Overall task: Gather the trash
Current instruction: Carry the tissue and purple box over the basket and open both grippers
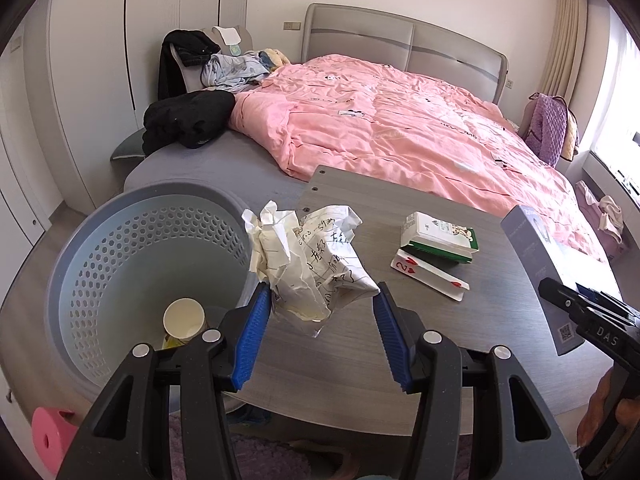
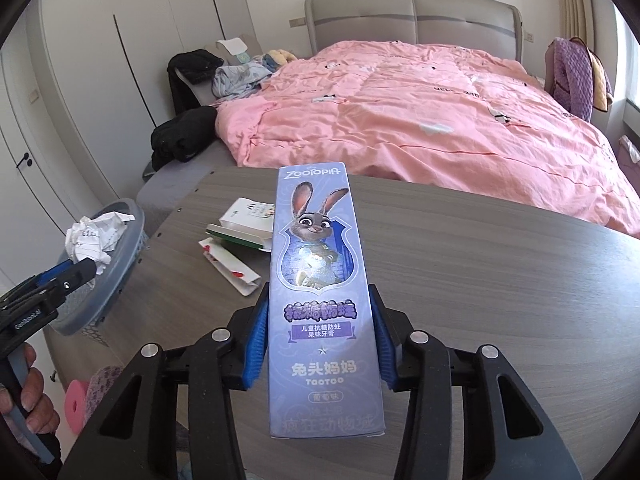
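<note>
— Now, what is being carried by the left gripper [image 1: 320, 300]?

— A crumpled paper ball [image 1: 316, 256] covered in handwriting is seen between the blue pads [image 1: 252, 328]. One pad is pressed to the wad; at the other a small gap seems to be left, so the hold is judged loose, and whether it is truly clamped cannot be told. In the right wrist view the wad is shown at the rim of the perforated grey basket [image 1: 120, 248], off the table's [image 2: 480, 280] left edge.

— And inside the basket?

— A paper cup [image 1: 185, 318] is already lying at the bottom, so collection is judged under way, with the paper's drop as the step in hand.

— The right gripper [image 2: 320, 336]?

— It is closed on a purple Zootopia toothpaste box [image 2: 316, 280], held lengthwise above the table's near edge.

— What is called for next?

— The wad should be carried fully over the basket's mouth before the pads are spread, or it may be caught on the rim. The box is then to be swung across to the left.

— Anything left on the table?

— A small green-and-white carton [image 1: 440, 236] and a playing card [image 1: 428, 274], towards the far left edge.
</note>
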Demonstrator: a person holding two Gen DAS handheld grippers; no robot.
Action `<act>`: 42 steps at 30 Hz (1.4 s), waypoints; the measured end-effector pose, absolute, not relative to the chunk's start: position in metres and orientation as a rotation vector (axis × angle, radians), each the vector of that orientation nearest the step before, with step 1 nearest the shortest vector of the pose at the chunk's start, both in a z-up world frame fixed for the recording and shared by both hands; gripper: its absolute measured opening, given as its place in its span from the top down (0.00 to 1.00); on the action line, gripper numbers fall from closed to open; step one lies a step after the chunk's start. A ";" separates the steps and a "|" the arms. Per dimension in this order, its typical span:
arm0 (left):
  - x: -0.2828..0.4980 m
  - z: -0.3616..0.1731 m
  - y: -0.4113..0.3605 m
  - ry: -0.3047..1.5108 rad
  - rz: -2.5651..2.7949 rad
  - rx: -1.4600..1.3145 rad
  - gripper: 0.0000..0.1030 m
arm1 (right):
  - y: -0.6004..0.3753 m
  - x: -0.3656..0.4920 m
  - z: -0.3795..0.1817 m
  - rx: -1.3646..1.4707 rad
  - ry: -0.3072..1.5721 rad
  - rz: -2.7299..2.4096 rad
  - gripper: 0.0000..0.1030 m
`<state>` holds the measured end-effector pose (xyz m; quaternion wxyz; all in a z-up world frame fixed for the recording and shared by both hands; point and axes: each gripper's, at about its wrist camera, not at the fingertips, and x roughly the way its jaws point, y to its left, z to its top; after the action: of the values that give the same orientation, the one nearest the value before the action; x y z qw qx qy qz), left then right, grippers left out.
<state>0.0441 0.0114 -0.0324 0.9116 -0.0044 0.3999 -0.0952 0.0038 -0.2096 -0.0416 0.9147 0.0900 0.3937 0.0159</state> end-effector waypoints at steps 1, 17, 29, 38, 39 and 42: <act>0.045 -0.032 0.017 0.824 -0.188 -0.010 0.50 | -0.202 0.006 -0.039 0.185 0.805 0.052 0.58; 0.063 -0.031 0.129 0.807 0.018 -0.044 0.50 | -0.061 0.069 -0.015 0.083 0.790 0.344 0.58; 0.075 -0.044 0.172 0.841 0.085 -0.069 0.50 | 0.015 0.093 -0.028 0.020 0.855 0.475 0.58; 0.087 -0.057 0.180 0.863 0.087 -0.071 0.50 | 0.044 0.105 -0.039 -0.023 0.883 0.508 0.57; 0.088 -0.058 0.181 0.863 0.088 -0.072 0.50 | 0.046 0.106 -0.040 -0.025 0.887 0.509 0.57; 0.091 -0.060 0.184 0.865 0.090 -0.075 0.50 | 0.052 0.109 -0.043 -0.035 0.899 0.511 0.57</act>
<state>0.0909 0.1837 -0.0598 0.9063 -0.0365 0.4188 0.0434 0.1091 0.0516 -0.0425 0.8692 -0.0167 0.4296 0.2440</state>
